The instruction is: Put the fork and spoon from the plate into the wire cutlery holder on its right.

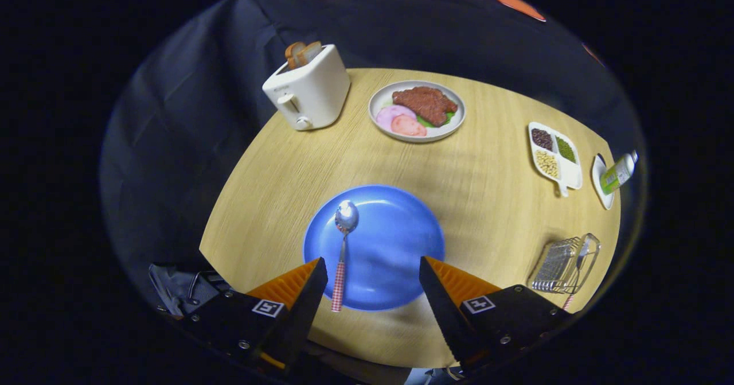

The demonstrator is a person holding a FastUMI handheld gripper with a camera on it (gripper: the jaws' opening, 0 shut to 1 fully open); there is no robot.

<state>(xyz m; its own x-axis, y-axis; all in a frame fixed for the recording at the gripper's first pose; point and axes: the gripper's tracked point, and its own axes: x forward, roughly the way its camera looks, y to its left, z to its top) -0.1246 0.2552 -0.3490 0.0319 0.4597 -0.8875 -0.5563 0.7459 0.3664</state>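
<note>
So you've got the wooden surface (pixel 275 167) taking up most of the scene, and sitting just ahead of your hand-held gripper (pixel 373 273) is the blue plate (pixel 395 241). Your hand-held gripper is wide open, holding nothing, with the near rim of the plate showing between its fingers. Each finger mount has a small square black-and-white marker on it, no readable text there. Back on the far left of the surface you've got a white toaster (pixel 309 92) with slices of bread poking out the top; there's a tiny grey mark on its side but it's too small to read. Next to that, further right, is a white plate of food (pixel 417 111) with what looks like a slab of meat, pink slices and a bit of green. Off to your right, the wire cutlery holder (pixel 565 263) is near the surface's edge, and a red-checked handle sticks out below it. Beyond it sits a white divided dish (pixel 554 155) with beans or grains, then a small green bottle (pixel 618 172), label unreadable. The spoon (pixel 343 247) lies on the plate's left part, bowl pointing away, its checked handle running back over the rim just beside your left finger.
</note>
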